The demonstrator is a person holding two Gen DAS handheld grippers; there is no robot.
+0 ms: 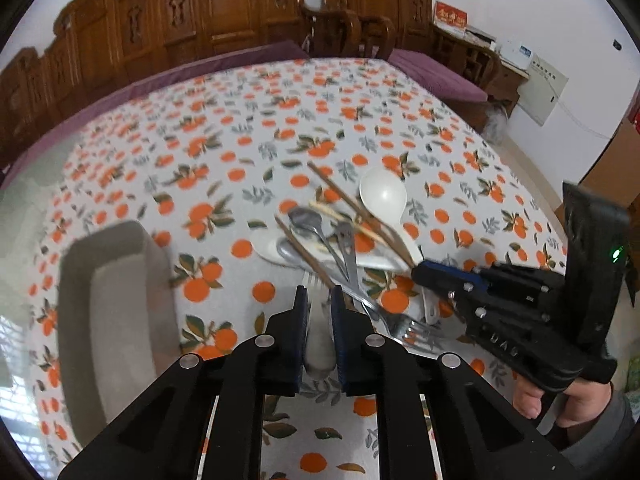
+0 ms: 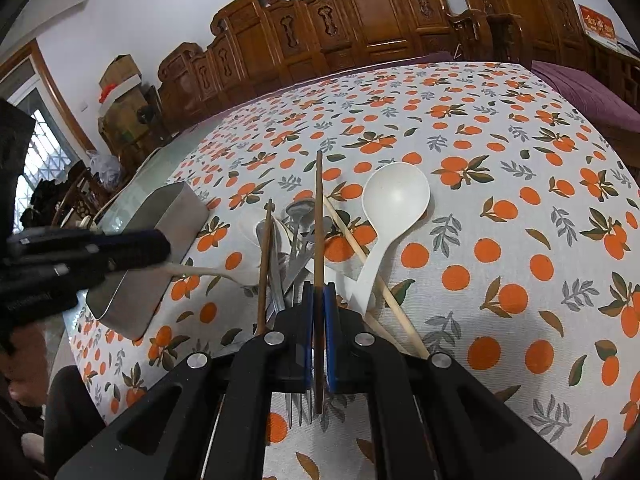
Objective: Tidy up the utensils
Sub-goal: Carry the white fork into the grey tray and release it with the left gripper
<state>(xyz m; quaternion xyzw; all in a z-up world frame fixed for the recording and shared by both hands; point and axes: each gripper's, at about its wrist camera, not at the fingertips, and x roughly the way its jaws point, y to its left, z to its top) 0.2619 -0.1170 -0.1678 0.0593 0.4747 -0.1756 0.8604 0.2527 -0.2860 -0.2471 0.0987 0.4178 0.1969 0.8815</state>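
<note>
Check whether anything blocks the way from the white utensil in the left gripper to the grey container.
Nothing visible does. The left gripper grips the white utensil, and only bare tablecloth lies between it and the grey container. The utensil's far end reaches the pile, which may snag it.

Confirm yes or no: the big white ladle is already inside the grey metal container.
No: the white ladle lies on the tablecloth, right of the utensil pile, apart from the grey container.
</note>
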